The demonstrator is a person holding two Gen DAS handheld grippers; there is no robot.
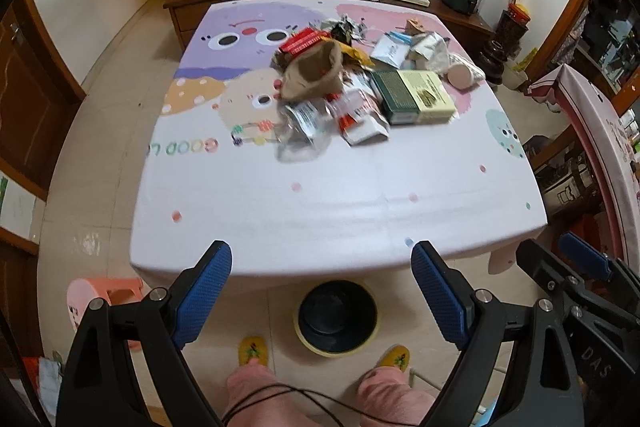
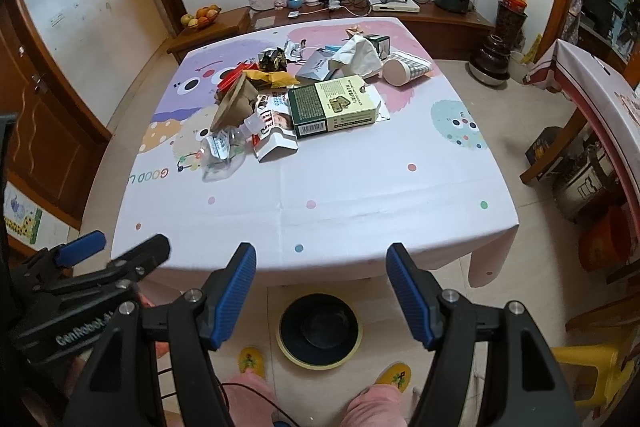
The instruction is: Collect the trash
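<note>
From the left wrist view, the left claw [image 1: 322,267] stands wide open with nothing between its blue pads, hovering over the near edge of the desk [image 1: 320,219]. The trash pile [image 1: 360,83] lies well ahead of it, toward the far half of the desk: a crushed clear bottle [image 1: 304,131] nearest, a brown paper bag [image 1: 312,75] behind that, and a green-and-cream box [image 1: 416,95] ahead to the right. Directly below the claw, on the floor just past the desk edge, sits a dark bin [image 1: 338,315] with a yellow rim, probably put there so each piece can be dropped straight down. The right claw [image 1: 576,267] shows at the right edge; "DAS" is legible on its frame.

From the right wrist view, the right claw [image 2: 322,269] is likewise open and empty, over the same near edge, with the bin [image 2: 320,331] beneath it. The pile [image 2: 304,95] is ahead and slightly left; a checked paper cup [image 2: 406,67] lies on its side ahead to the right. The cloth reads "GOOD L…", the left claw's [image 2: 116,247] body "GenRobot". The print on the box [image 2: 332,105] is too small to read.
</note>
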